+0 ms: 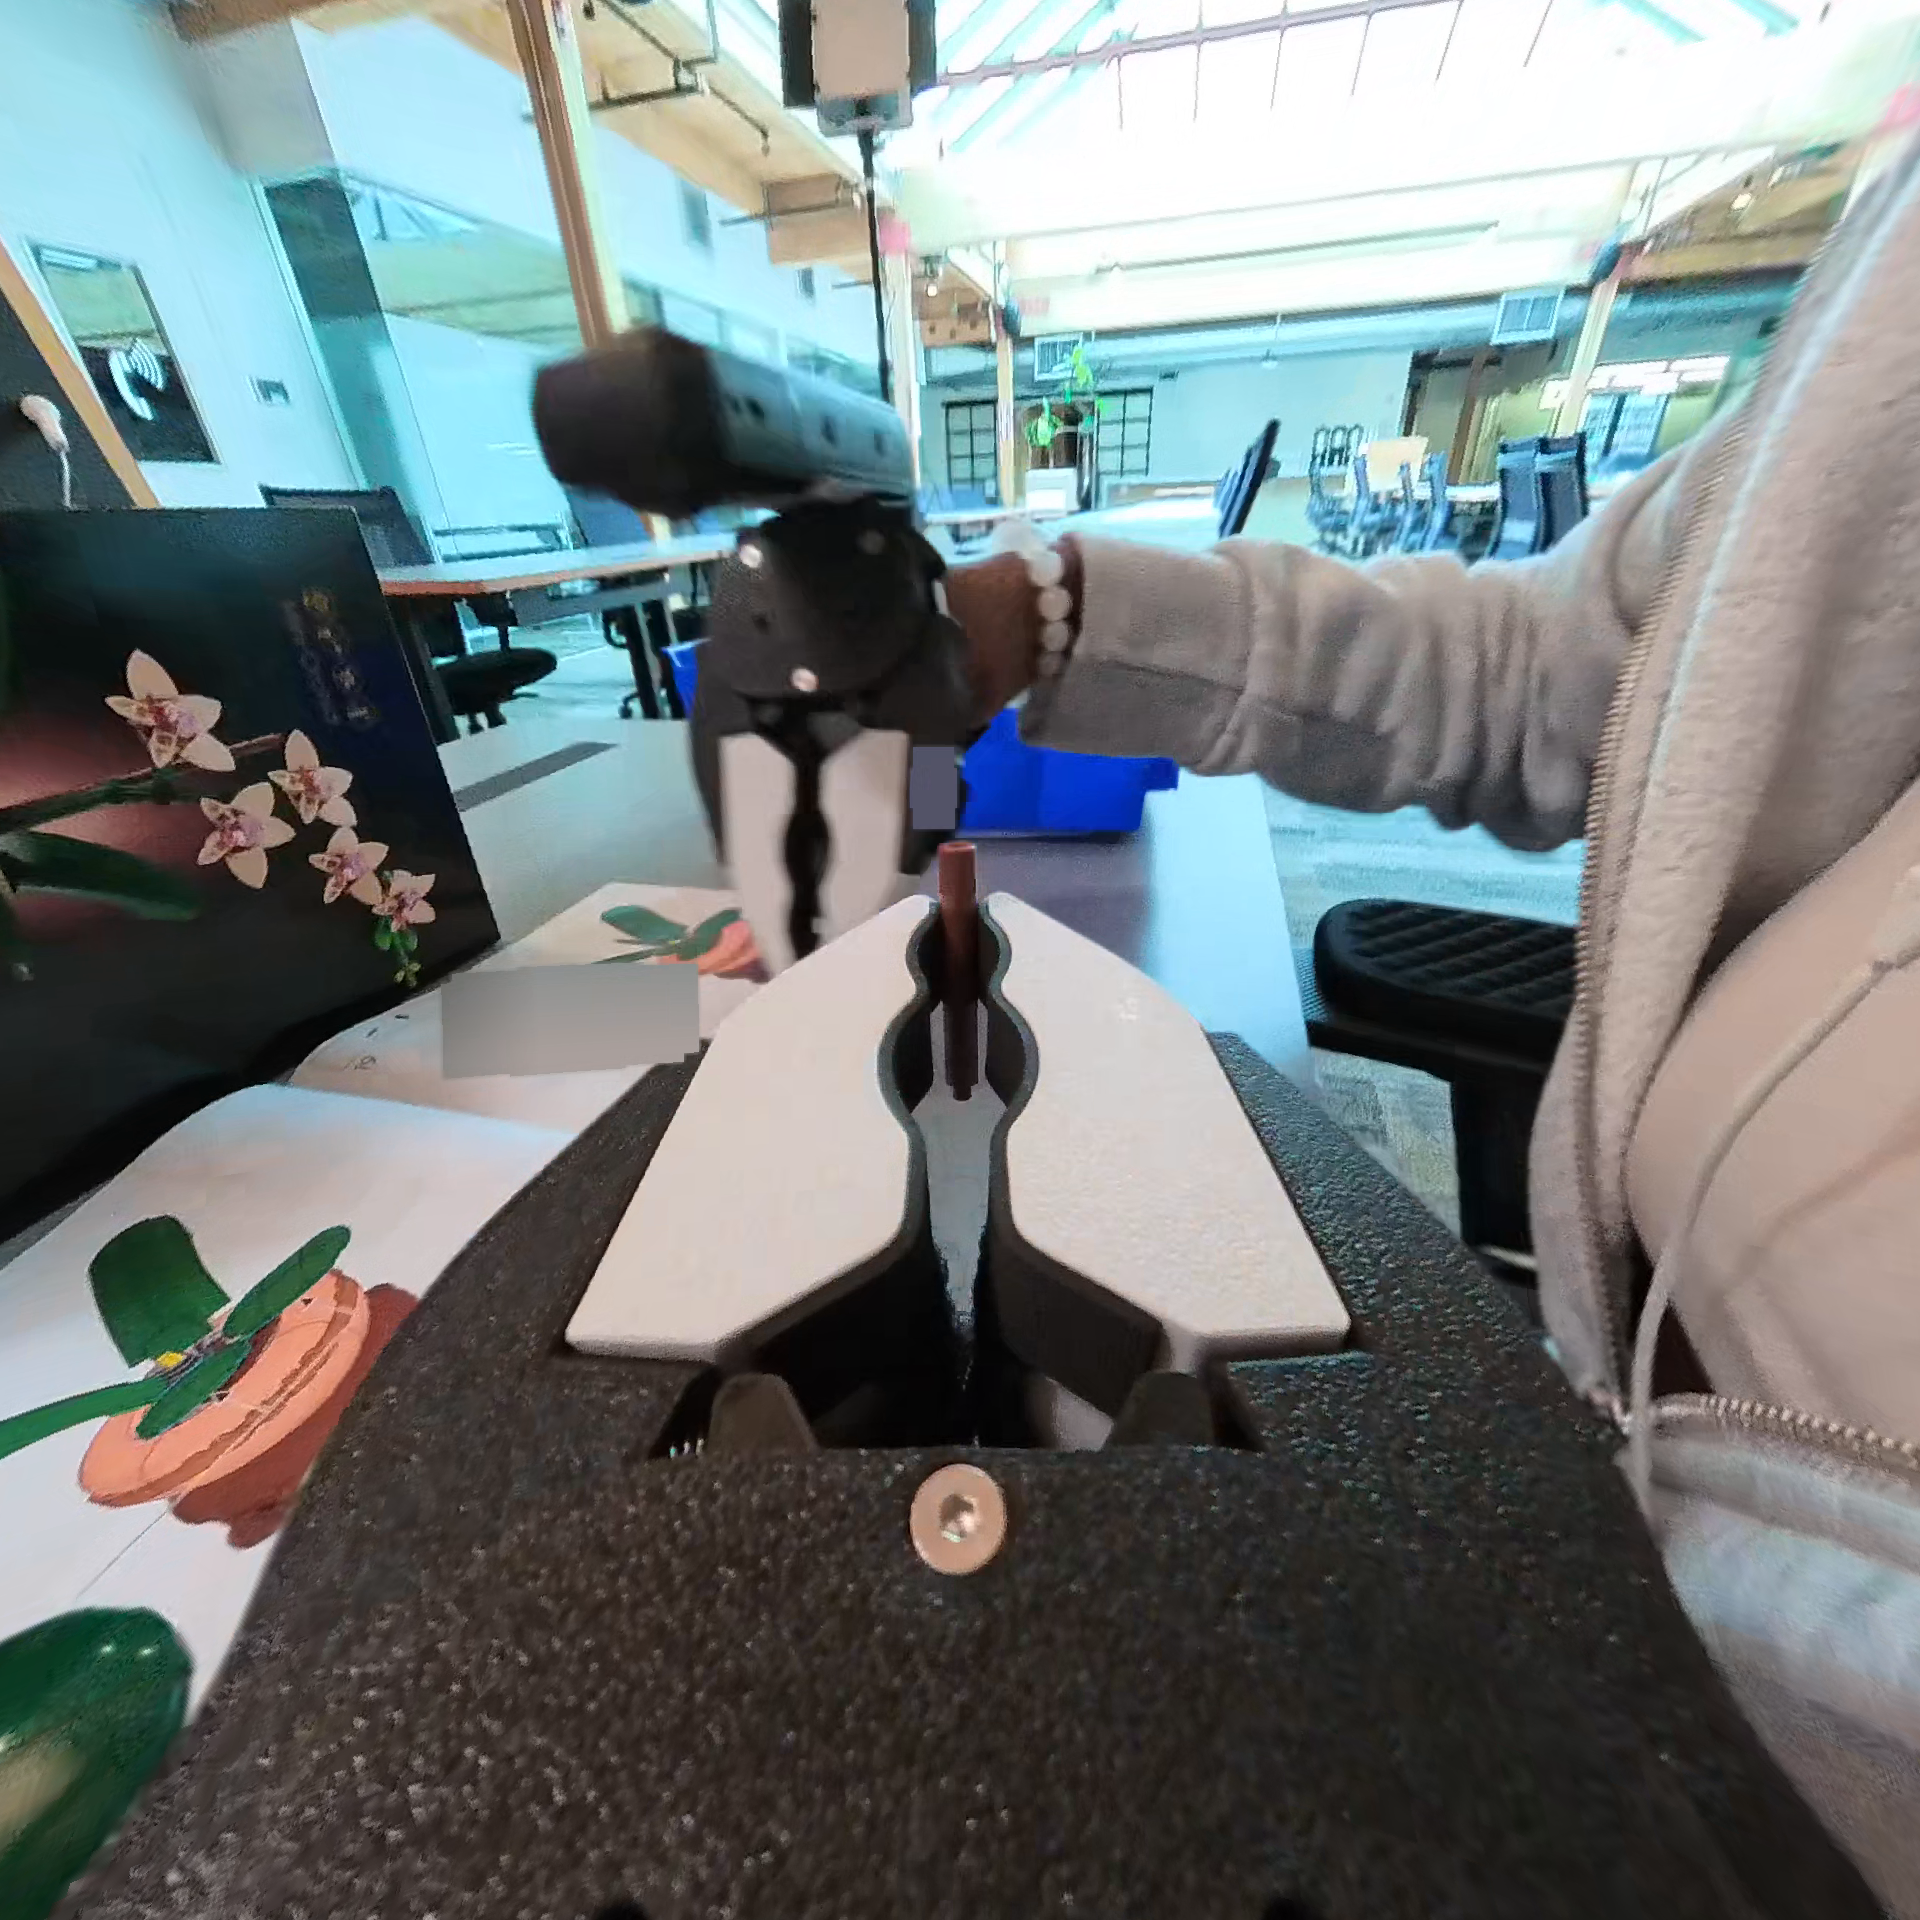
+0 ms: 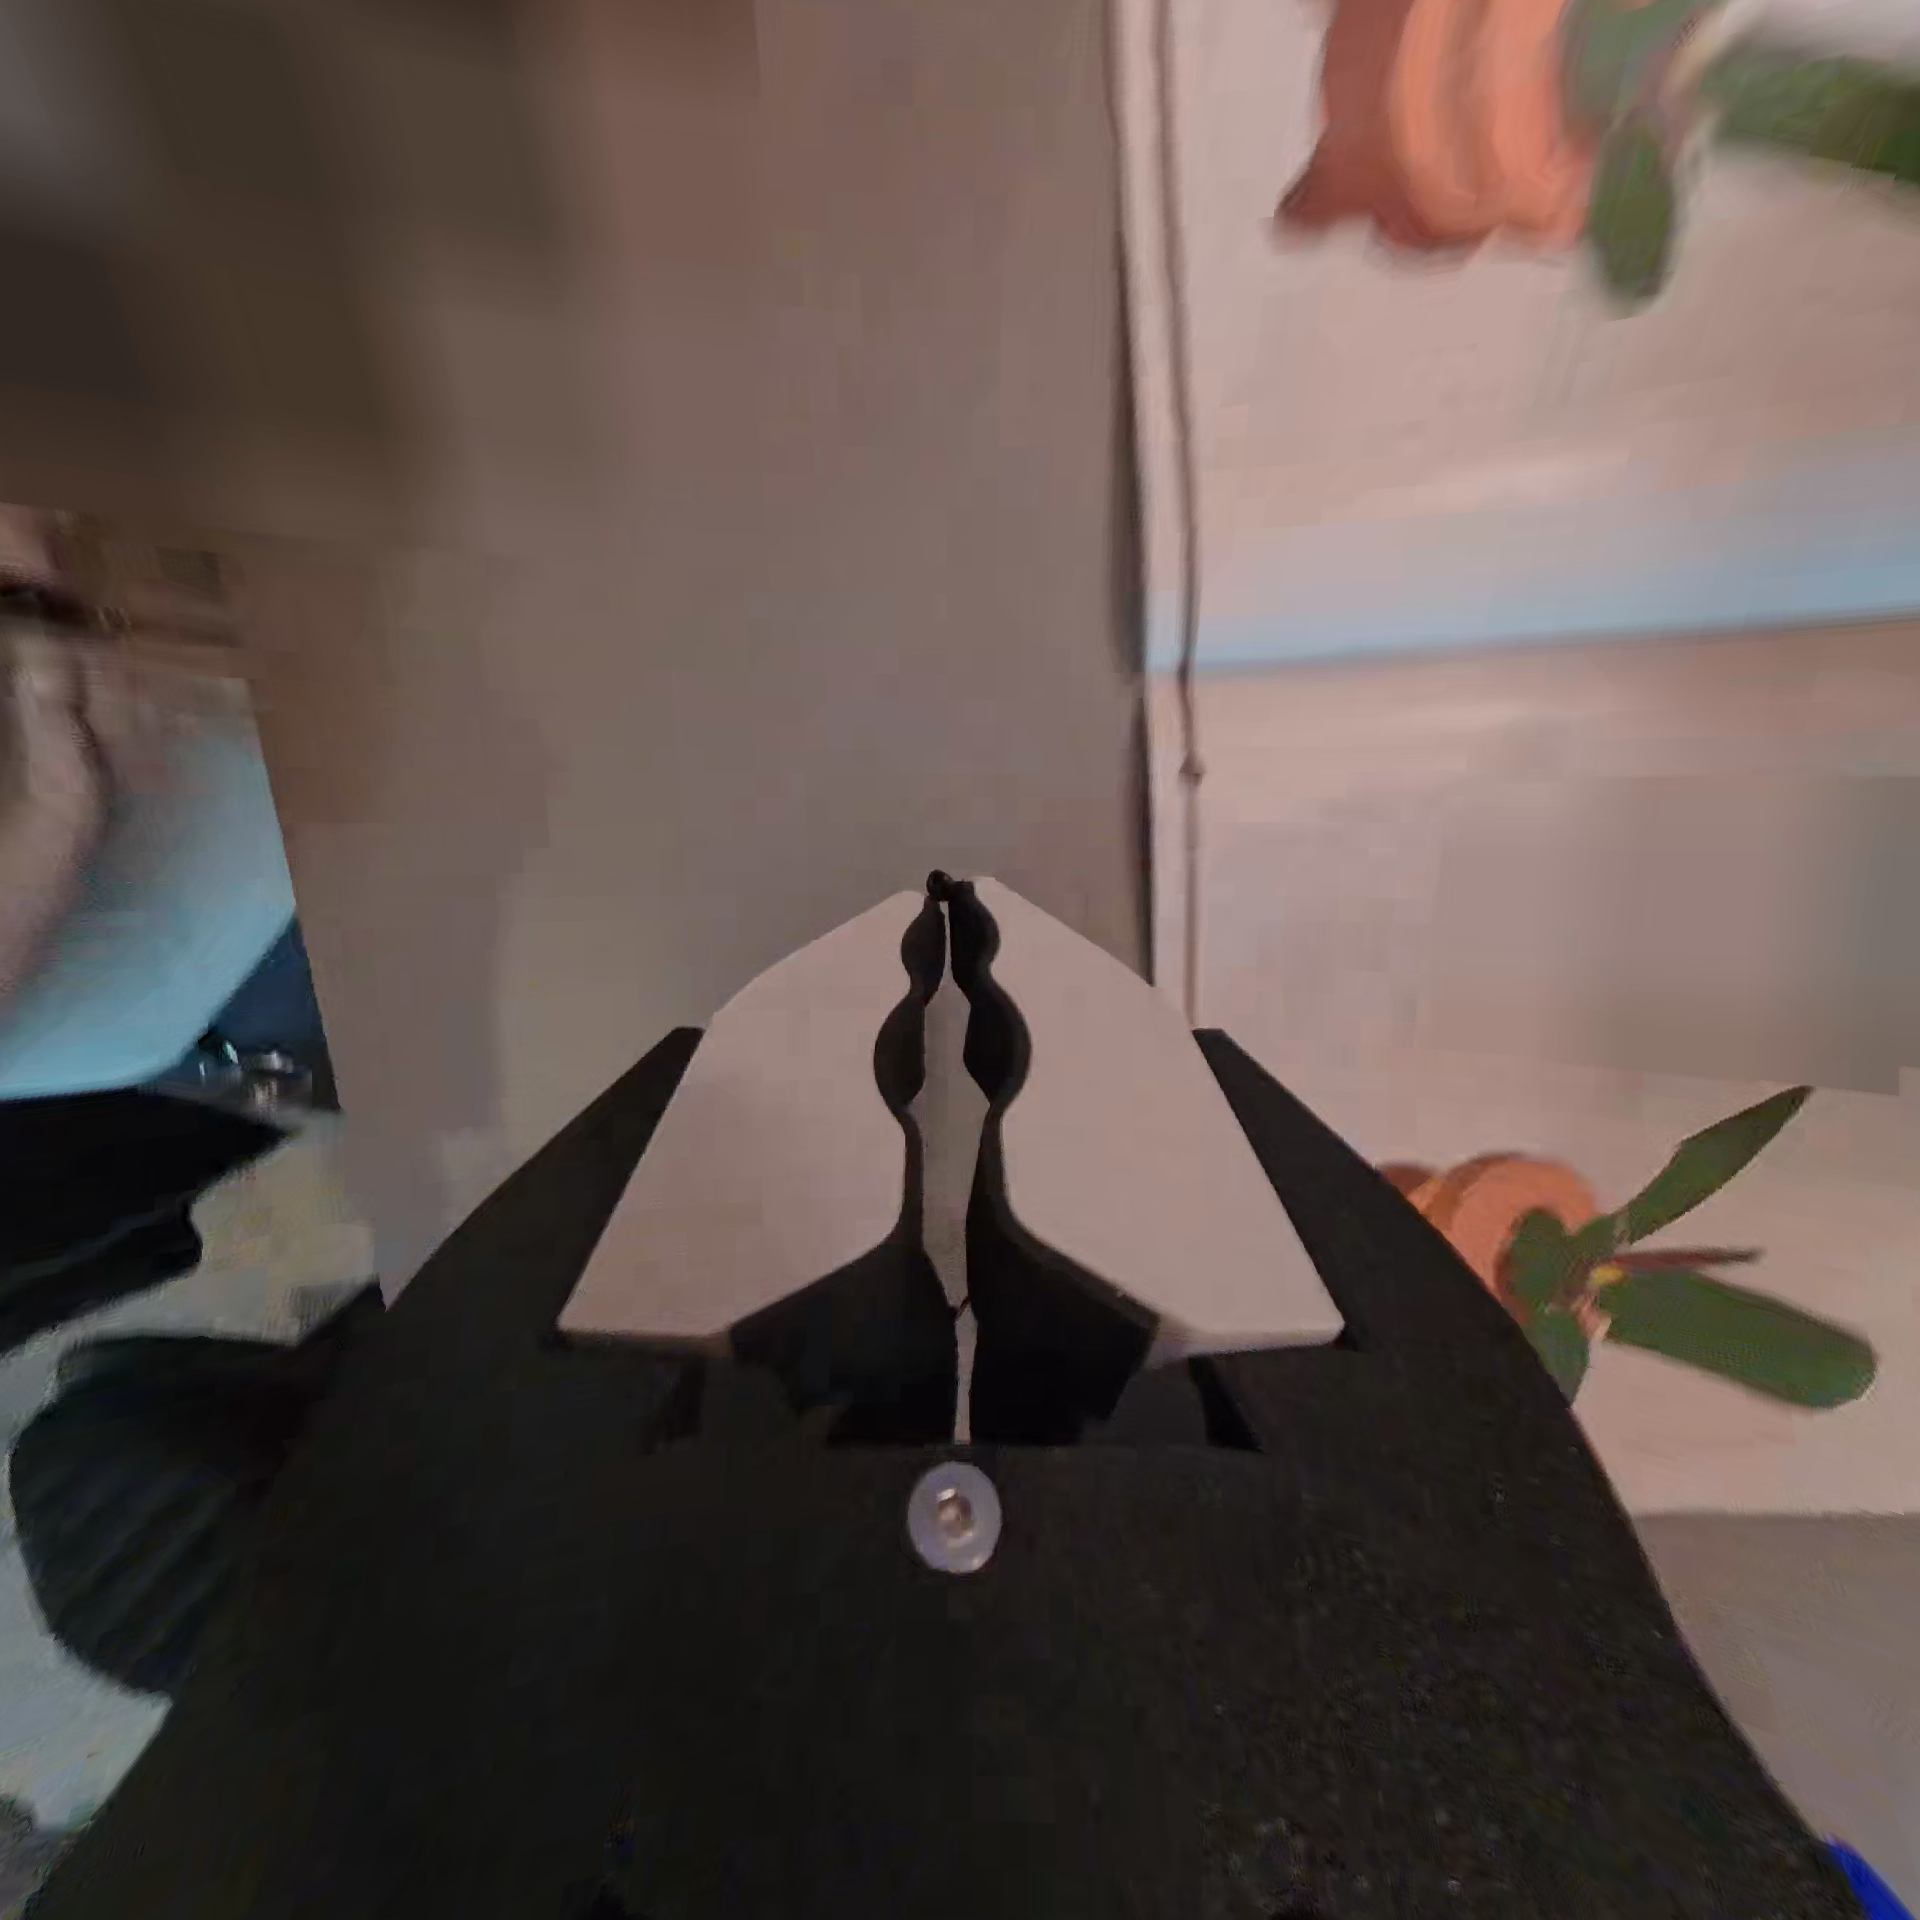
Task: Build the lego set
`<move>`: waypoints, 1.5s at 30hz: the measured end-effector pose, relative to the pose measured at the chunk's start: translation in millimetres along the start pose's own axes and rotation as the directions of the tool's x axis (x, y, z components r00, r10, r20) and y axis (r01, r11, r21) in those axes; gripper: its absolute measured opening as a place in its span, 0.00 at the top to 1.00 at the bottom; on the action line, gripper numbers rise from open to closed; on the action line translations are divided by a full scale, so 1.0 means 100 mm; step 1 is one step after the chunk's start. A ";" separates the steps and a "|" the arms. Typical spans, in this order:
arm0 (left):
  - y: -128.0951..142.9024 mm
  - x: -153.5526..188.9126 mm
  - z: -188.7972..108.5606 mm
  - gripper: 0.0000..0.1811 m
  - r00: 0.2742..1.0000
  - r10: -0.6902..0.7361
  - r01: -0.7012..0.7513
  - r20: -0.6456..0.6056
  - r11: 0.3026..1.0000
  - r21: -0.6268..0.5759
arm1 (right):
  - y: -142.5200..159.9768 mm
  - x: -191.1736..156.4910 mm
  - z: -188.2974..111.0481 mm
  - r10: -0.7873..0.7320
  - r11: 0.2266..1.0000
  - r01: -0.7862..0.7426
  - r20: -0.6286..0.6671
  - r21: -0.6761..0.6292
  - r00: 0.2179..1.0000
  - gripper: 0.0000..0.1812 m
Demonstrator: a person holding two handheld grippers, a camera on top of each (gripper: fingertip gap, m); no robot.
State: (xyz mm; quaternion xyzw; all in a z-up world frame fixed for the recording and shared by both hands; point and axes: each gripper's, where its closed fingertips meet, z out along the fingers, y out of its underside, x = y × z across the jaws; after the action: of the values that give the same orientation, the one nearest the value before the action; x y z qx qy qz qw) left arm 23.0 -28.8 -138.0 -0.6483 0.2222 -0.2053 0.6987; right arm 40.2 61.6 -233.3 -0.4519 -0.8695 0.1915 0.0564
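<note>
Holding a thin reddish-brown plastic Lego rod point(image 1: 957, 971), the left gripper point(image 1: 957, 914) keeps its two white fingers point(image 1: 800, 1132) pressed together on it. The rod lies along the narrow channel between the fingers and its end sticks out past the tips. I judge this hold is chosen so that the free end stays open for another small piece to be pushed onto it.

In the left wrist view, the right gripper point(image 1: 805, 925) points down toward the open white instruction booklet point(image 1: 343, 1174) on the grey table point(image 1: 1205, 914), a little beyond the rod. Its own view shows the white fingers point(image 2: 790, 1143) nearly closed, with only a thin slit between them. A tiny black thing point(image 2: 938, 883) sits at the very tips; it is perhaps a small Lego part, but the picture is too blurred to say, so I cannot tell whether they clamp anything.

The booklet lies flat with its pictures of an orange pot and green leaves facing up, probably so the steps can be read while working. Behind it the dark set box with printed orchid flowers point(image 1: 208, 810) stands upright as a reference. A blue plastic bin point(image 1: 1049, 779) rests farther back on the table, perhaps for the loose parts.
</note>
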 end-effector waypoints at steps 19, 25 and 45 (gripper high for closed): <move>0.09 -0.10 -0.02 0.98 1.000 -0.023 0.023 -0.009 1.000 -0.009 | 0.18 0.13 0.19 -0.130 0.947 0.112 -0.041 -0.302 0.991 0.94; 0.10 -0.08 -0.03 0.98 0.999 -0.034 0.034 -0.018 0.999 -0.002 | 0.08 0.12 0.19 -0.026 0.996 0.019 -0.082 -0.090 0.996 0.93; 0.07 -0.10 -0.05 0.98 0.998 -0.059 0.060 -0.019 0.998 0.022 | 0.12 0.14 0.22 -0.033 0.994 0.029 -0.037 -0.103 0.999 0.99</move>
State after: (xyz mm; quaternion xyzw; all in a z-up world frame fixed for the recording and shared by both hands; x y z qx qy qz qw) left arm 11.8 -26.2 -144.7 -0.6448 0.2069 -0.2344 0.6975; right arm 35.9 72.9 -259.0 -0.4444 -0.8837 0.1368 0.0529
